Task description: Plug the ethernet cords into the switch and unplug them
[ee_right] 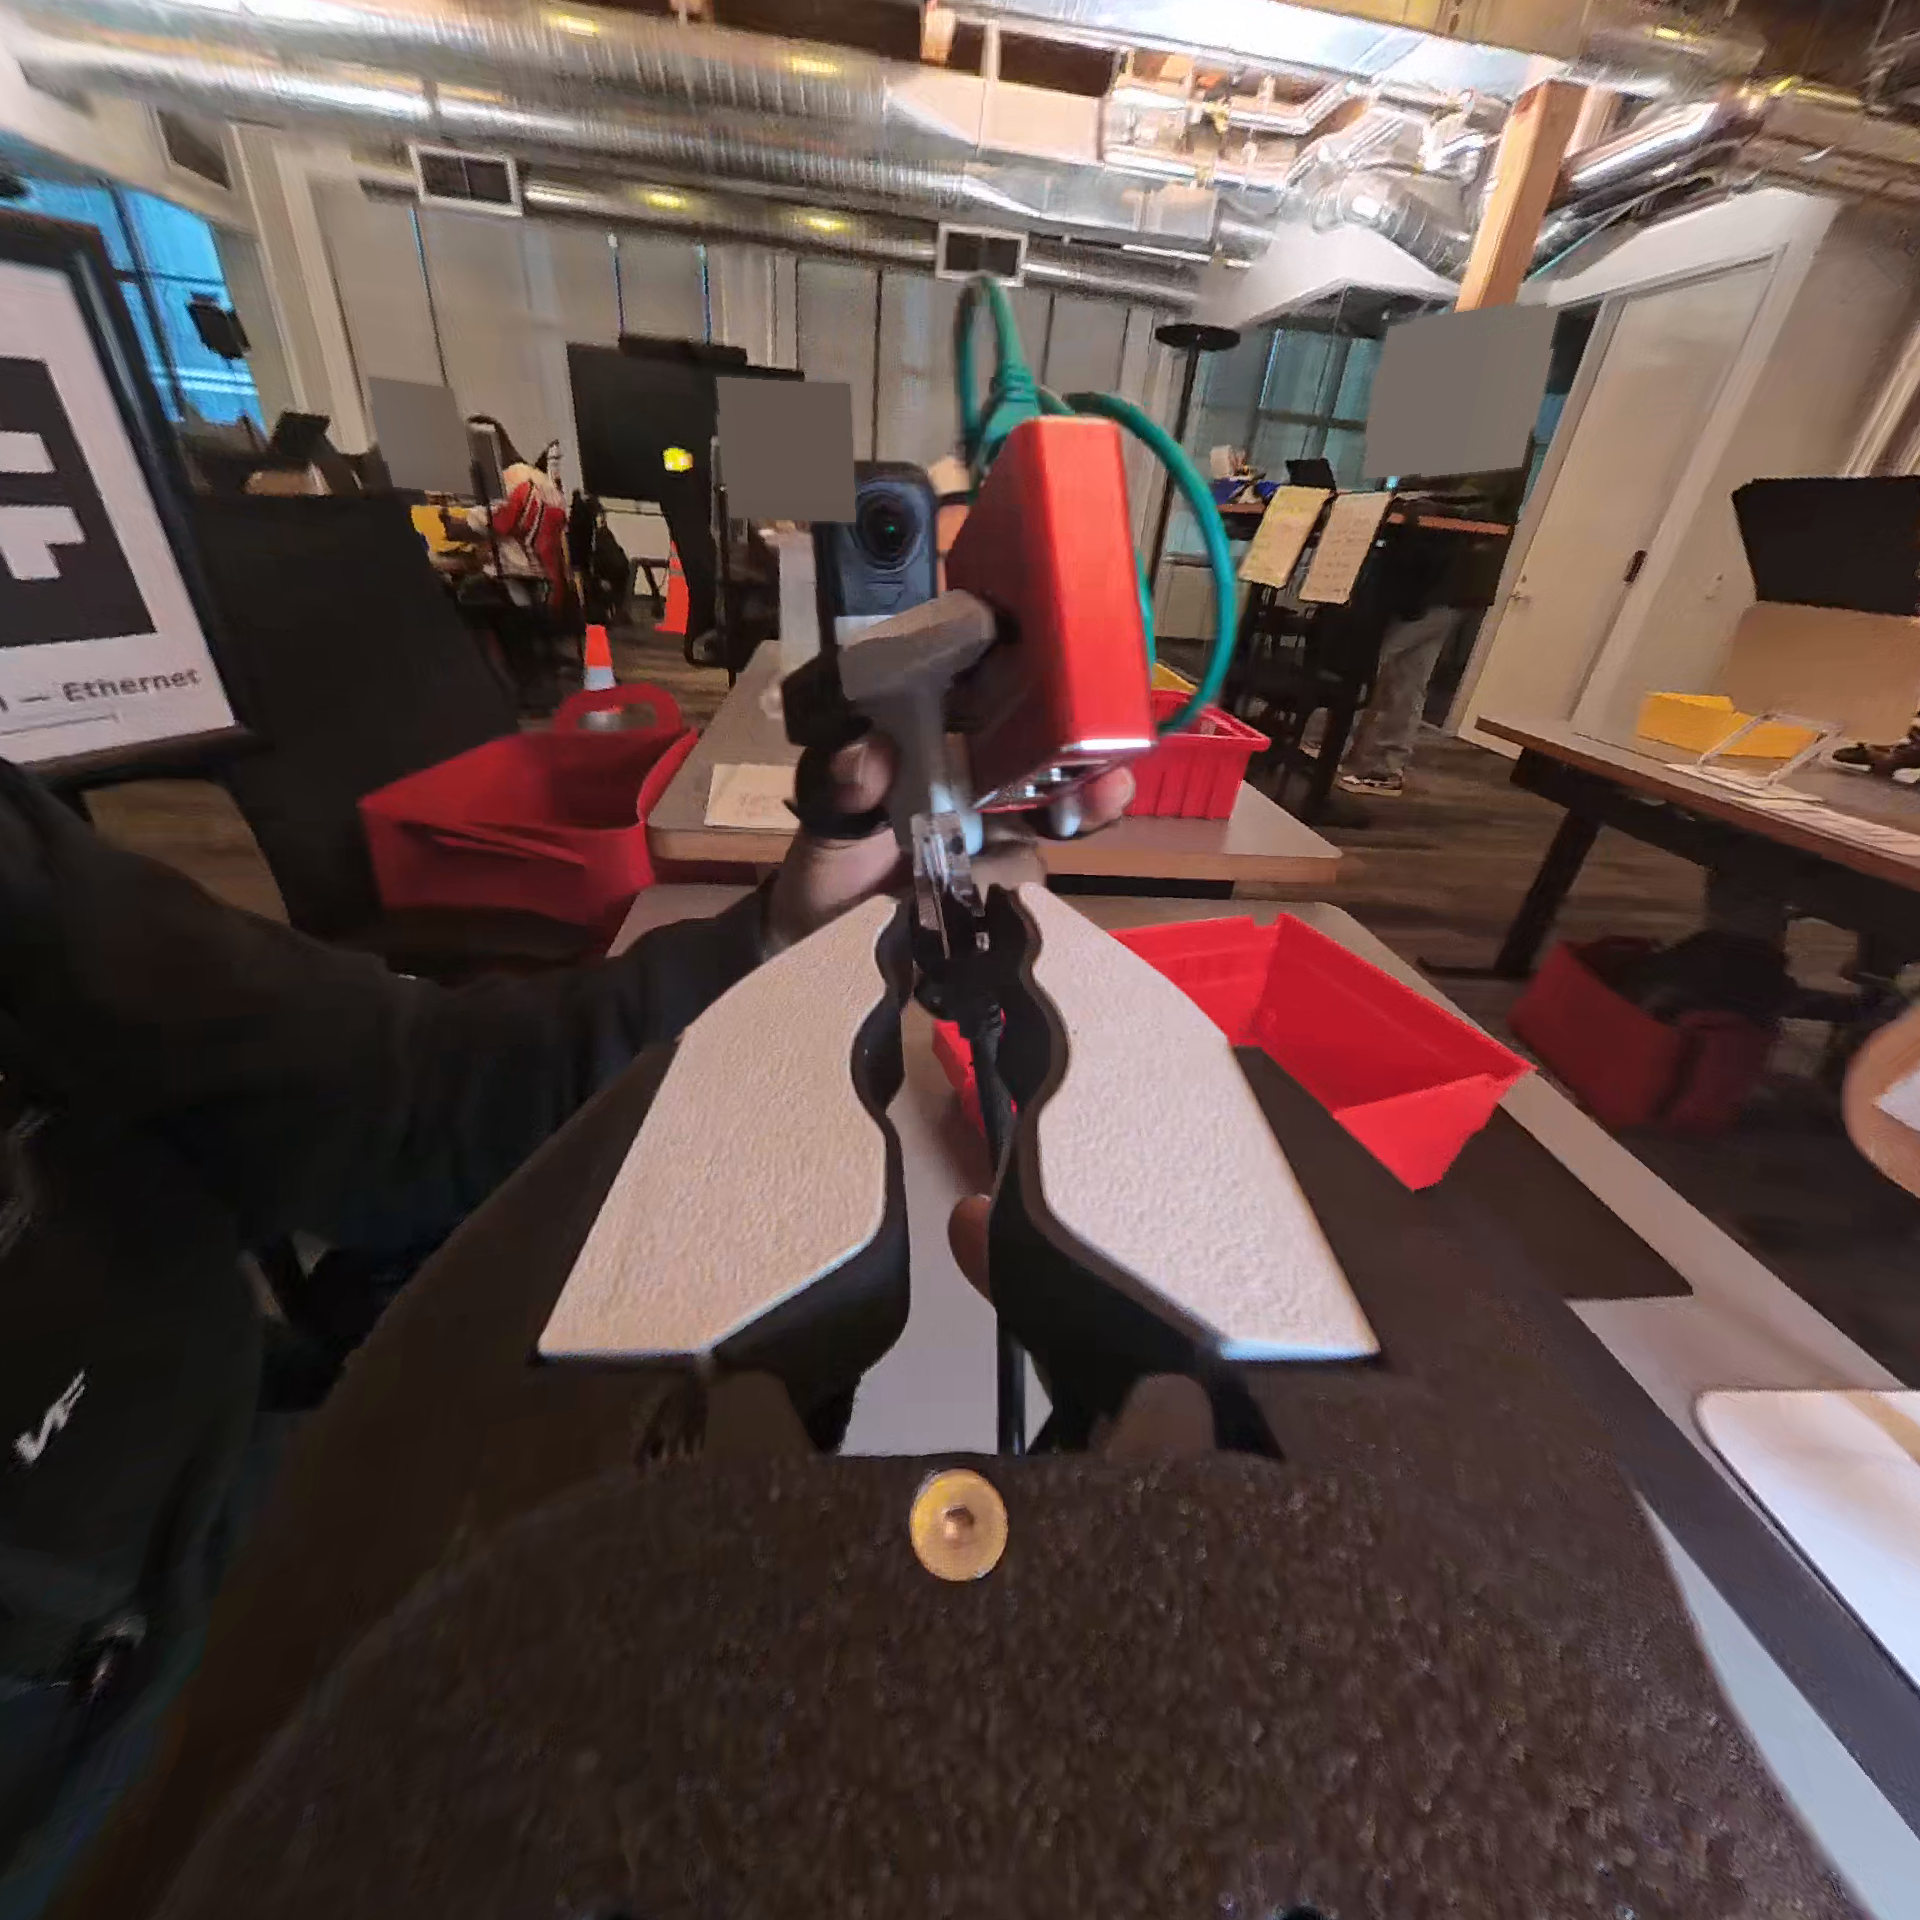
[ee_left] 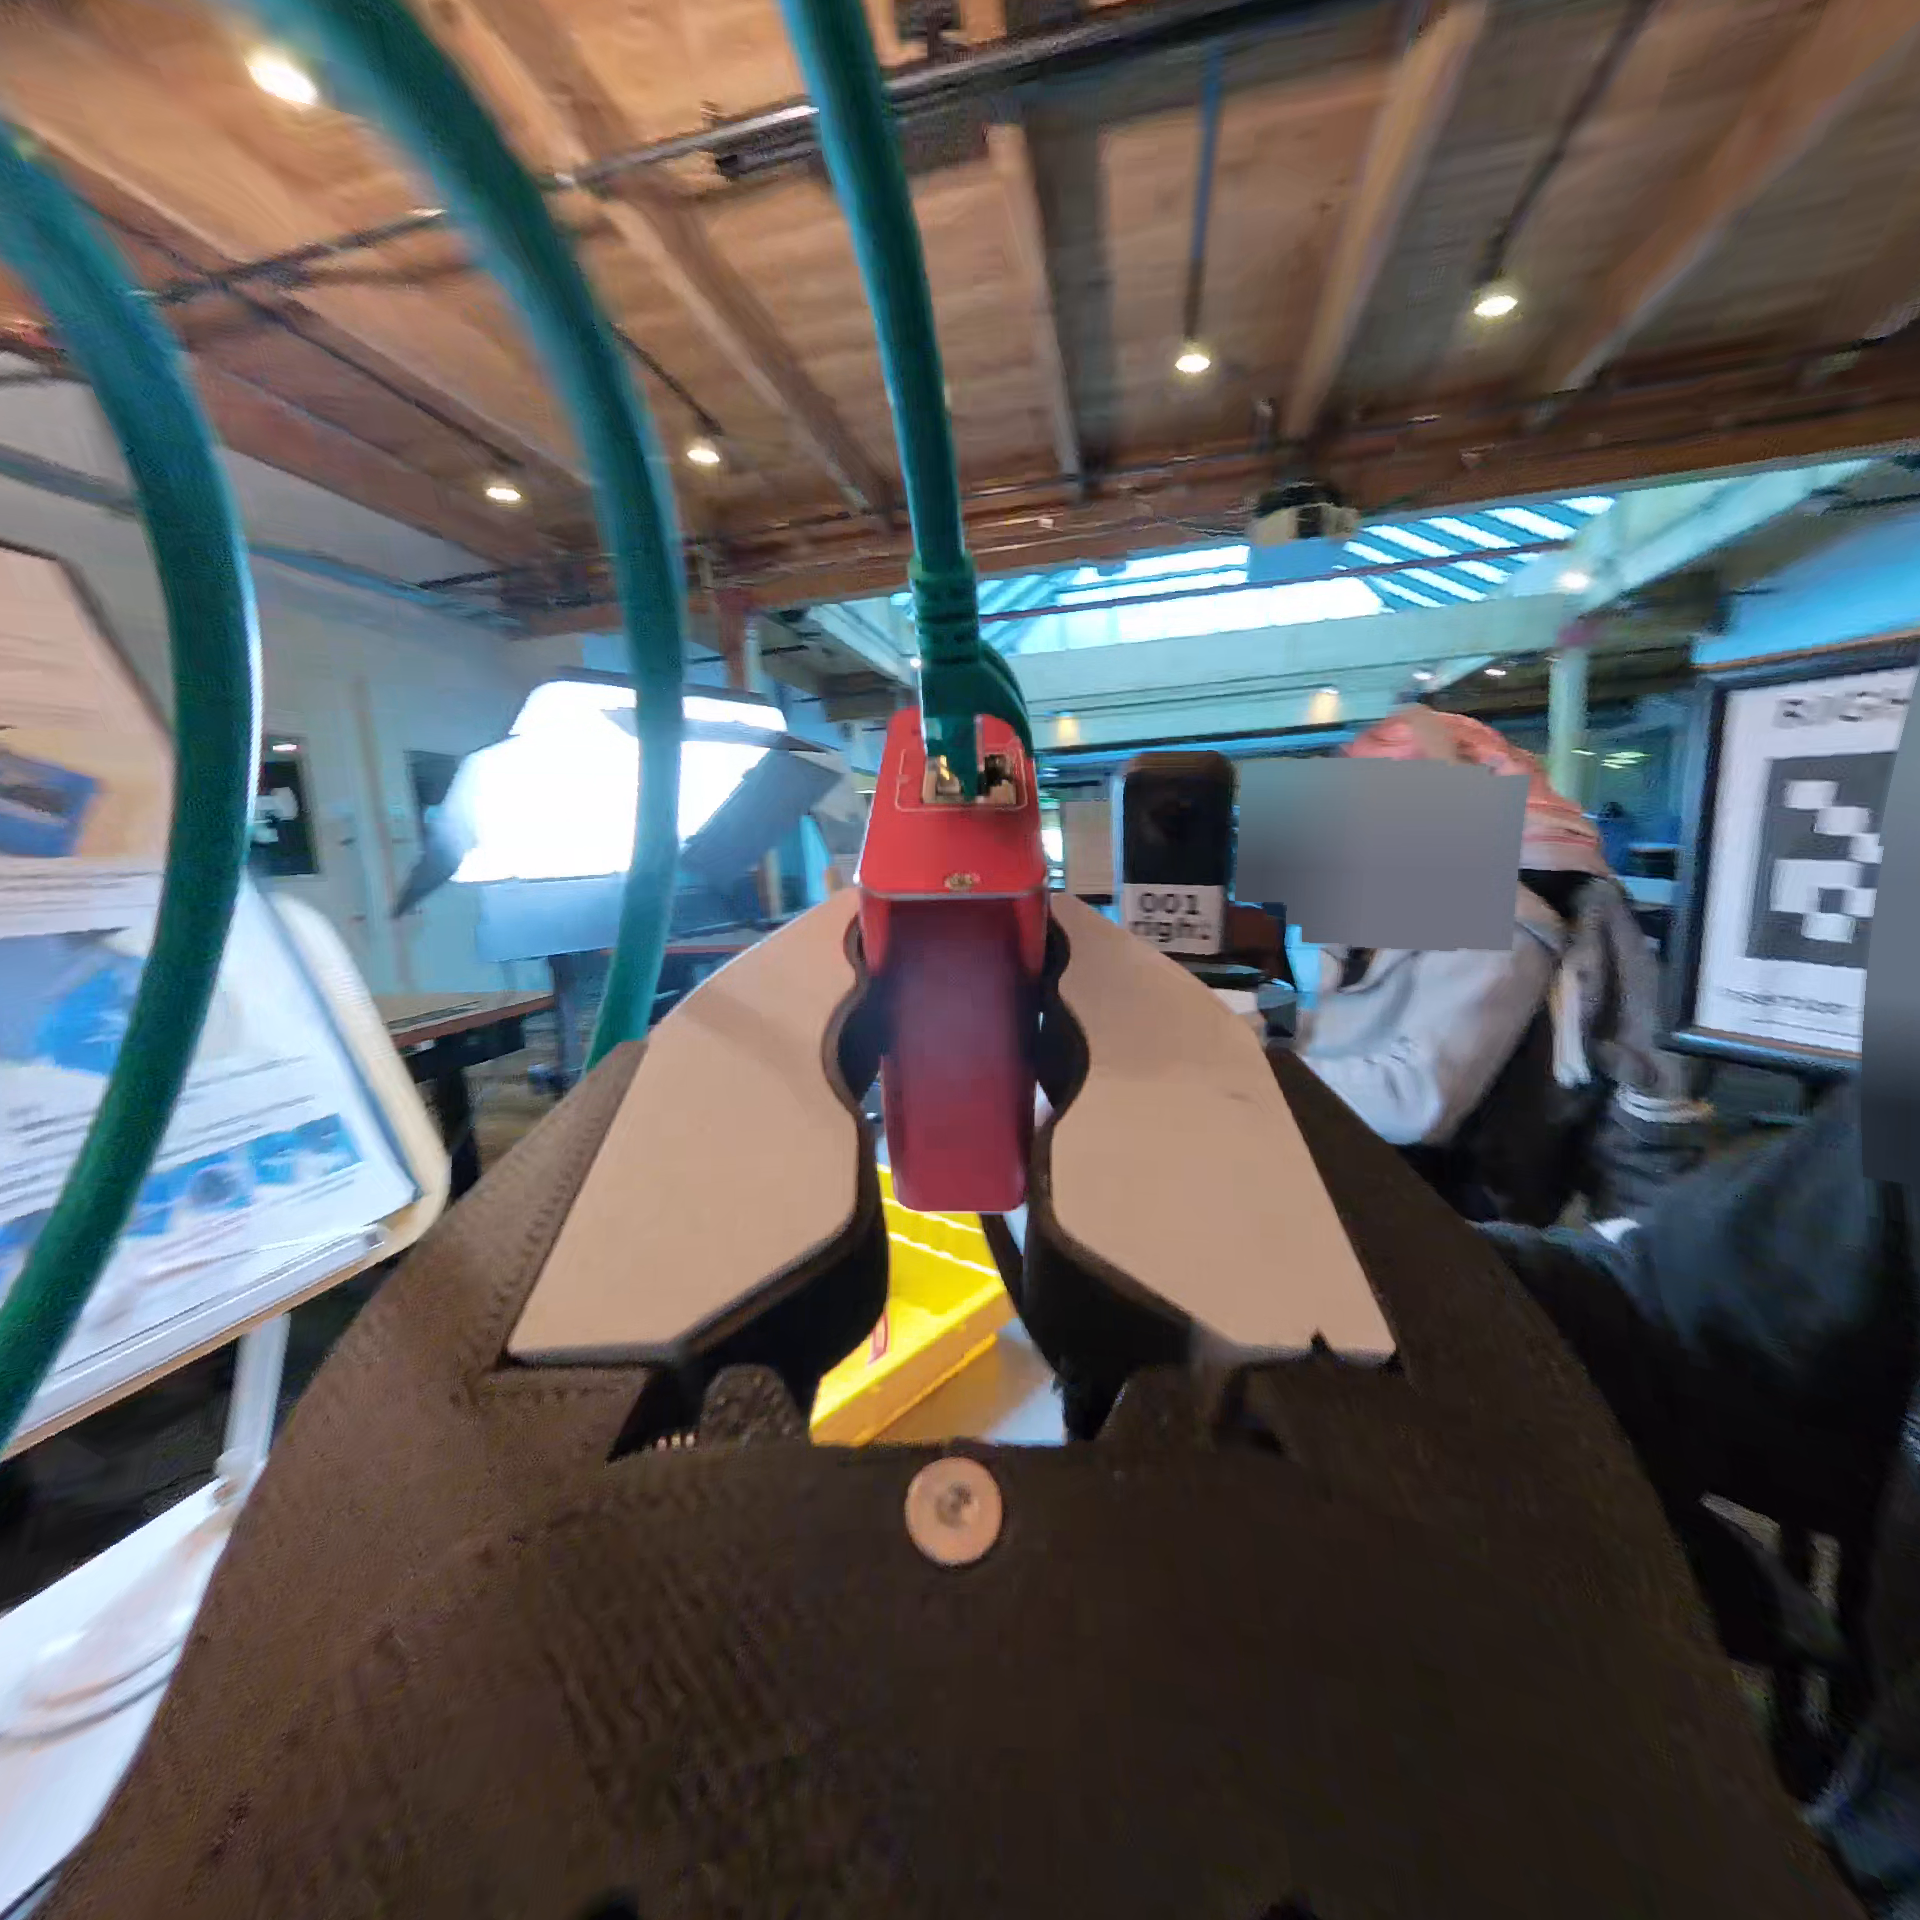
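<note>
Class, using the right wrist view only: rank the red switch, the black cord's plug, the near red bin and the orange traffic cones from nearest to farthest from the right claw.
1. Black cord's plug: pinched in the right claw.
2. Red switch: just ahead, held up by the left claw.
3. Near red bin: on the table, to the right.
4. Orange traffic cones: far back on the floor, to the left.

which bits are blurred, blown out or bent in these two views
Left wrist view: the green cord bows with the wide lens, the window behind is blown out, the papers at left are smeared, the red switch in the left claw is sharp. Right wrist view: ceiling ducts streak at the edge, the plug at the right claw is soft.
</note>
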The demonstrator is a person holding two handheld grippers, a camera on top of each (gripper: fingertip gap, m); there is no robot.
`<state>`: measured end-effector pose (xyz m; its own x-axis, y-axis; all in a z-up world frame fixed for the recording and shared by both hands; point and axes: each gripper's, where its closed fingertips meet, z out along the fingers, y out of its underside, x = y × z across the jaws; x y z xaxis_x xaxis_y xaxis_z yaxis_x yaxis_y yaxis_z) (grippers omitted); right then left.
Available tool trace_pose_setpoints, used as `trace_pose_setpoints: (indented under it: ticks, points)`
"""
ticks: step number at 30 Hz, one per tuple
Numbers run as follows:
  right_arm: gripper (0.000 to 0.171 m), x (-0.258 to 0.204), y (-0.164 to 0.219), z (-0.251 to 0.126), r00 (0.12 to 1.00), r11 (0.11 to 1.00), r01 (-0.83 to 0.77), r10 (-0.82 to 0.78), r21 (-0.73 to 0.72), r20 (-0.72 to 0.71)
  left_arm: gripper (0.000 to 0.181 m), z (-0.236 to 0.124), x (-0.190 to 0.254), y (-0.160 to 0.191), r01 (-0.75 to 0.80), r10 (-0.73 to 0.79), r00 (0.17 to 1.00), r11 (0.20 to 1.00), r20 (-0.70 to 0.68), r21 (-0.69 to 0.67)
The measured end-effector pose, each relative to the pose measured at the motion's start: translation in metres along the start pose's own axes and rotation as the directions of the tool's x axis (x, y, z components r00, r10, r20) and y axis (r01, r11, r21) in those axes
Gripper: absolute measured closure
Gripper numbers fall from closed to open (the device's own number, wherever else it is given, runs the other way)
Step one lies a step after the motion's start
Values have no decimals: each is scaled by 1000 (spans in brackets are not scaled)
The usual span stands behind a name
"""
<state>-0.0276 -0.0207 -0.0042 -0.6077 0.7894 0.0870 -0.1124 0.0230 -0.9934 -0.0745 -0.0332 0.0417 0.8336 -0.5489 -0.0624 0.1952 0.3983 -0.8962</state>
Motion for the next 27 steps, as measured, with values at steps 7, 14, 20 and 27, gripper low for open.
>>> trace_pose_setpoints:
  ticks: [7, 14, 20, 27]
  points:
    - [157, 45, 14, -36, 981, 995, 65, -77, -70, -176, 154, -8, -30, 20, 76, -65, 992, 992, 109, -99]
    - [157, 99, 35, -80, 946, 996, -28, 0, -83, -325, 154, 1, -33, 54, 13, 26, 989, 963, 142, -271]
    - [158, 149, 23, -132, 856, 999, 21, -36, -34, -515, 155, 8, -33, 71, 1, 49, 988, 945, 144, -327]
    - [157, 218, 54, -224, 623, 996, -36, -39, -78, -782, 155, 5, -37, 78, -31, 88, 986, 929, 141, -368]
